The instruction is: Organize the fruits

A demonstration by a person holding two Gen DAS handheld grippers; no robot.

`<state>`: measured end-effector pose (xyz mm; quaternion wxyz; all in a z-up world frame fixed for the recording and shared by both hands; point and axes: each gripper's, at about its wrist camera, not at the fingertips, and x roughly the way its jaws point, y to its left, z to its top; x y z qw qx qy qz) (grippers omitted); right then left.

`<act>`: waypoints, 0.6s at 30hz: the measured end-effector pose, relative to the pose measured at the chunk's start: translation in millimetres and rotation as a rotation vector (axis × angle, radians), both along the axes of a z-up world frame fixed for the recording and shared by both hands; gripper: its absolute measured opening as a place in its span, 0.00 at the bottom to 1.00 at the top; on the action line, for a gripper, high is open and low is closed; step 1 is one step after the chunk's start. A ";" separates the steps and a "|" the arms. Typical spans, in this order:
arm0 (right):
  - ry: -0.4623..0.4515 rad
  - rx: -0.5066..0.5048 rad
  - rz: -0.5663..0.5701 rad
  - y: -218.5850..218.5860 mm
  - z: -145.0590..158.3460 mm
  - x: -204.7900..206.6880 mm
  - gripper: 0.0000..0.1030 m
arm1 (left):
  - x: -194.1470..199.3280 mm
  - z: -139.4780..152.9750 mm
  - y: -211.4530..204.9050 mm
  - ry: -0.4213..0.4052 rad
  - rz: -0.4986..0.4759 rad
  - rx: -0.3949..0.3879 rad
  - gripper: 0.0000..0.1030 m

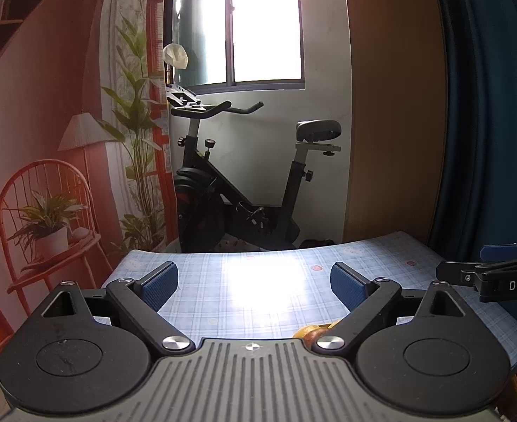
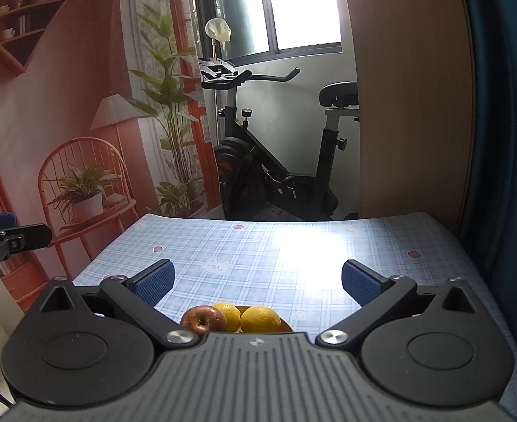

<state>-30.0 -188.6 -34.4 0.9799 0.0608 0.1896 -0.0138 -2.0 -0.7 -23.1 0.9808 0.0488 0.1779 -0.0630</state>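
Note:
In the right wrist view a red apple [image 2: 202, 320] and two yellow lemons [image 2: 260, 319] lie together on an orange plate [image 2: 287, 326] at the near edge of the blue checked table [image 2: 265, 246], just below my right gripper [image 2: 256, 279], which is open and empty above them. My left gripper [image 1: 255, 283] is open and empty over the table. In its view only a sliver of the fruit [image 1: 309, 332] shows by its right finger. The right gripper's fingers [image 1: 483, 270] show at the far right there.
An exercise bike [image 2: 276, 161] stands beyond the table's far edge. A wooden panel [image 2: 409, 105] and a blue curtain [image 2: 504, 123] stand at the right. A printed backdrop with a chair and plants [image 2: 82, 183] hangs at the left.

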 end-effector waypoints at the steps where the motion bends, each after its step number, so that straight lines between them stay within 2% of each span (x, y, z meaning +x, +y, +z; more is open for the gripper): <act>1: -0.004 0.000 0.001 0.7 0.7 -1.3 1.00 | -1.5 0.7 -0.7 -0.004 0.003 0.002 0.92; 18: -0.028 -0.008 -0.008 5.5 7.1 -4.6 1.00 | -13.6 0.8 -4.1 -0.017 0.036 -0.006 0.92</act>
